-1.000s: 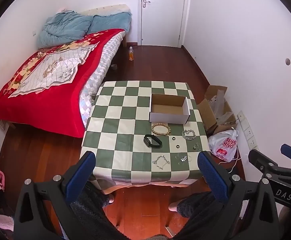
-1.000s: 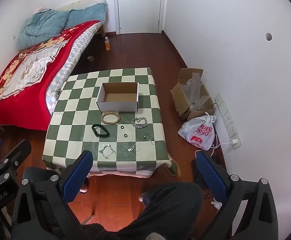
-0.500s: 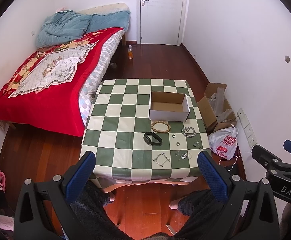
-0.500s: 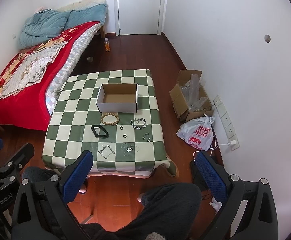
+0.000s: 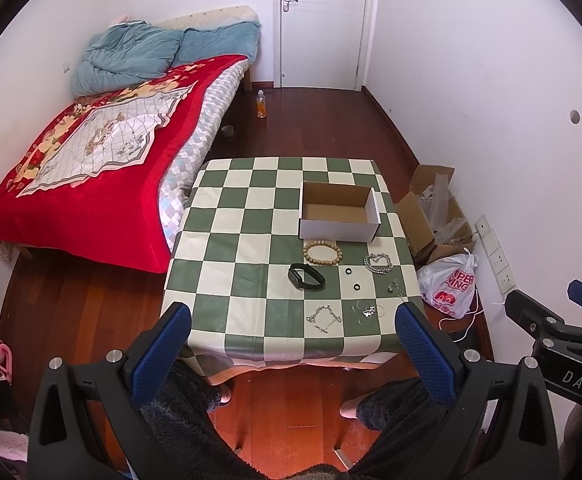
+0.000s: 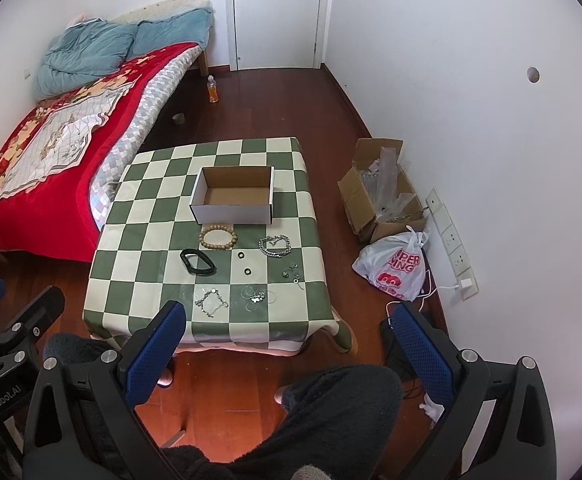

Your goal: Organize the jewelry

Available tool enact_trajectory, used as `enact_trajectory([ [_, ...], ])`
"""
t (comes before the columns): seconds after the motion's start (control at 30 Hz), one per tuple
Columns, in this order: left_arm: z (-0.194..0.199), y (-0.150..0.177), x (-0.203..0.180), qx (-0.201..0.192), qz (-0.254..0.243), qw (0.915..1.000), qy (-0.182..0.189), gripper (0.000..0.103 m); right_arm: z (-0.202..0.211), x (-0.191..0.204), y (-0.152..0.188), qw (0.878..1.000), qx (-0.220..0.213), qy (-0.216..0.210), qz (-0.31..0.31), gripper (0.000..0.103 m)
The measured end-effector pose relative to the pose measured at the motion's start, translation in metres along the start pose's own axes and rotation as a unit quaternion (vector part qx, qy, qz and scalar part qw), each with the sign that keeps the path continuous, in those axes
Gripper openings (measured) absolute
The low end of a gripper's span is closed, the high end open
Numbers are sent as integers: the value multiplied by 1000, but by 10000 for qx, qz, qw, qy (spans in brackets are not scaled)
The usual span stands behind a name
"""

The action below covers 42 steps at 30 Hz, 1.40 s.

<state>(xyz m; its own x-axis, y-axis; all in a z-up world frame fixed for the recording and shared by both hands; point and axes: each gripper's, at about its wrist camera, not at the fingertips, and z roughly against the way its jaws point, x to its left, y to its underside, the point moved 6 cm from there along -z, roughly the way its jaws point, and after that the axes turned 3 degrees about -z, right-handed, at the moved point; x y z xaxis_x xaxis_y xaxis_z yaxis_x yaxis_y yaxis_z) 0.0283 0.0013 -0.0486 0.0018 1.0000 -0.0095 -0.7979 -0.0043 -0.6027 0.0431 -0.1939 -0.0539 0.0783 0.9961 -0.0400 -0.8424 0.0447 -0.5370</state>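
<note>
Both claws, left claw and right claw, gape empty above one box, two black rings, one beaded bracelet.

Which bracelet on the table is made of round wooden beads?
The tan beaded bracelet, right in front of the cardboard box. The black band is smooth, and the silver bracelet is chain.

White walls, wooden floor, red-quilted bed

The left gripper and the right gripper have black frames with silver screws behind the blue textured fingers. Below the fingers, the person wears dark fuzzy trousers.
</note>
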Motion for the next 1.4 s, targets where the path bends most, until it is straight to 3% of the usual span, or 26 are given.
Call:
enact_trajectory([
  [1.4,9,-11,-4,-43,-2,10000,-40,103,19,-2,-6,9998,-170,29,69,103],
])
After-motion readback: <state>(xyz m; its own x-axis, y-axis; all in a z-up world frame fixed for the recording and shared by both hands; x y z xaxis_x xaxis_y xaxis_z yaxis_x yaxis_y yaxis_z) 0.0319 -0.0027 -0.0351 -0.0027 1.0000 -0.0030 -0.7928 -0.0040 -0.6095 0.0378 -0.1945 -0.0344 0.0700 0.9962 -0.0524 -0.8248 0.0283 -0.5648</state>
